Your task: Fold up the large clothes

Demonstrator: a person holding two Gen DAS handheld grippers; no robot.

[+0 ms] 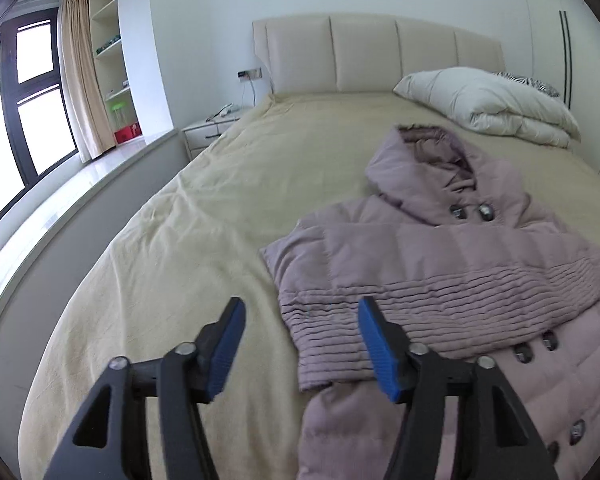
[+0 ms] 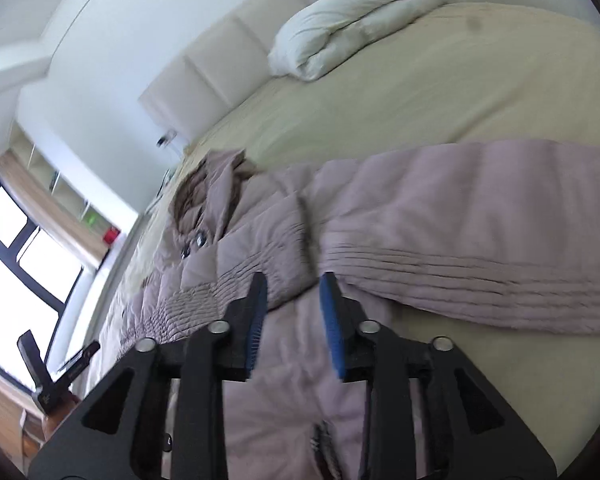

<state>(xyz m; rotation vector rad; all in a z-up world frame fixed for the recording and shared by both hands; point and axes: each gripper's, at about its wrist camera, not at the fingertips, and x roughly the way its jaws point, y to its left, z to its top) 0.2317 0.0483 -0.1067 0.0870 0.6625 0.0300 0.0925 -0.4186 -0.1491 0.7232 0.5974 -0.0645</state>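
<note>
— Both sets of tongs are free just now. The left tongs stand well apart with nothing between the blue pads; the right tongs are apart too, more narrowly, and empty.

— And the coat?

— The coat lies flat on the bed, front up, buttons showing. Seen from the left tongs, it spreads from twelve round to four o'clock, hood up at one o'clock toward the pillow. A sleeve is laid across the chest, cuff end nearest the left pads. On the other side, a sleeve stretches out to three o'clock of the right tongs, over the sheet.

— How would it handle, you reckon?

— Puffy, quilted stuff: soft, floppy, bulky but probably light. It'll likely spring back and slide under itself, and the shell looks a bit slick. I'd pinch where it's firmer and thinner, say the ribbed cuff or the hem edge, not the fat padding. Take a deep bite, or only the outer layer comes up.

— Buttons?

— Keep off them, I'd say; pads would skid.
</note>
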